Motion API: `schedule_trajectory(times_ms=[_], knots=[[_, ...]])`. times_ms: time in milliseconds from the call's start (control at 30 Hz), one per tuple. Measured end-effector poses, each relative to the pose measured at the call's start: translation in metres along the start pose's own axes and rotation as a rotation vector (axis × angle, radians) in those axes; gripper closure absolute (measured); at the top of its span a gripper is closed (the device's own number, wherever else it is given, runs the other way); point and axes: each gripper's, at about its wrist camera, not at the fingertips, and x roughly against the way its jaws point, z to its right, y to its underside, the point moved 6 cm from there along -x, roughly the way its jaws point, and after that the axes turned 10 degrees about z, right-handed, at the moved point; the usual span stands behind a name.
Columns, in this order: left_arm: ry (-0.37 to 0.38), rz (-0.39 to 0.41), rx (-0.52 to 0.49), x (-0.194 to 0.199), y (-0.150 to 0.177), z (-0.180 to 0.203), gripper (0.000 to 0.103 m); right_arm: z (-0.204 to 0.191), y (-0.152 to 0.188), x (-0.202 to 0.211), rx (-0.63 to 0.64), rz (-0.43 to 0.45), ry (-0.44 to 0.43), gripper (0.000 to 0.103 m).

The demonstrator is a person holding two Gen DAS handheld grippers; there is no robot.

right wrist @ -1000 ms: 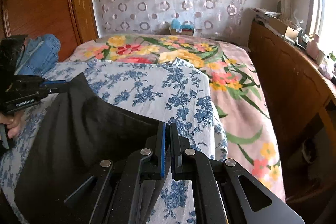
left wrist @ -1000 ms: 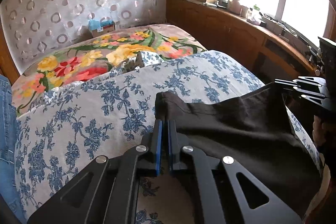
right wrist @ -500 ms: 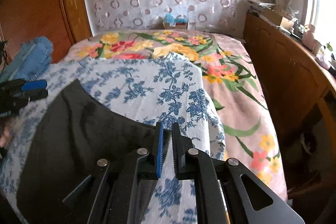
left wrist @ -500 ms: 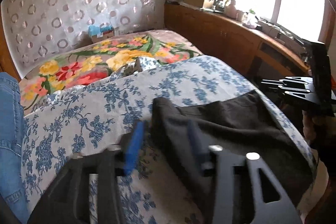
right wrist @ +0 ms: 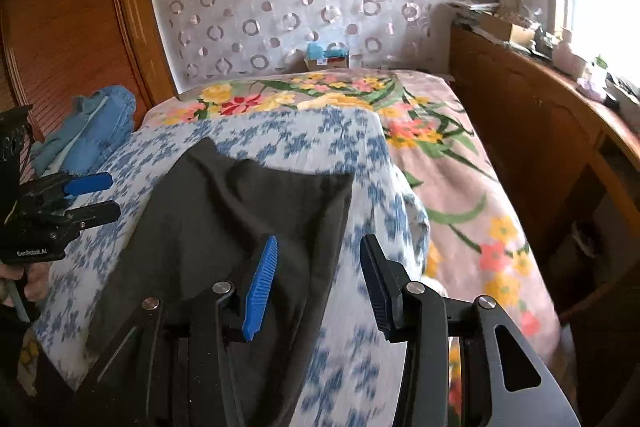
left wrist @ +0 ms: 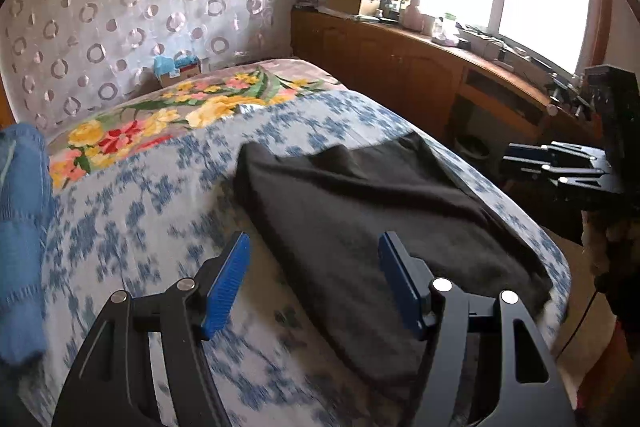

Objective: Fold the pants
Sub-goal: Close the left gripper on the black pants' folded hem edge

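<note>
Dark pants [left wrist: 360,223] lie folded flat on the blue-flowered sheet [left wrist: 132,227] of the bed; they also show in the right wrist view [right wrist: 240,219]. My left gripper [left wrist: 314,277] is open and empty, above the near left edge of the pants. My right gripper [right wrist: 318,279] is open and empty, above the pants' near right edge. Each gripper shows in the other's view: the right one [left wrist: 552,159] off the bed's right side, the left one [right wrist: 90,197] off the left.
A blue denim garment [right wrist: 96,131] lies at the bed's left side. A floral bedspread [right wrist: 440,155] covers the far and right part of the bed. A wooden cabinet [left wrist: 420,67] with clutter runs under the window on the right. A small box [right wrist: 326,57] sits at the headboard wall.
Both grippers were shut on the pants' corners a second ago. They have opened, let go and pulled back. The pants now lie on the sheet.
</note>
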Motion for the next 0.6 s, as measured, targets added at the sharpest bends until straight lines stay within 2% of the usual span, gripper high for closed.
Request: schedule_trajectory(times_ms=[267,400,600], knots=[[0.058,-0.037,0.03,0.019,0.037,0.024,0.036,-0.015,0.041,0.028,-0.029,-0.038,0.014,0.058],[0.078,-0.059,0.03,0.025,0.05,0.033,0.036,-0.015,0.049,0.034,-0.056,-0.051,0.024,0.058],[0.108,-0.079,0.046,0.033,0.061,0.045,0.05,-0.017,0.061,0.048,-0.062,-0.068,0.041,0.058]])
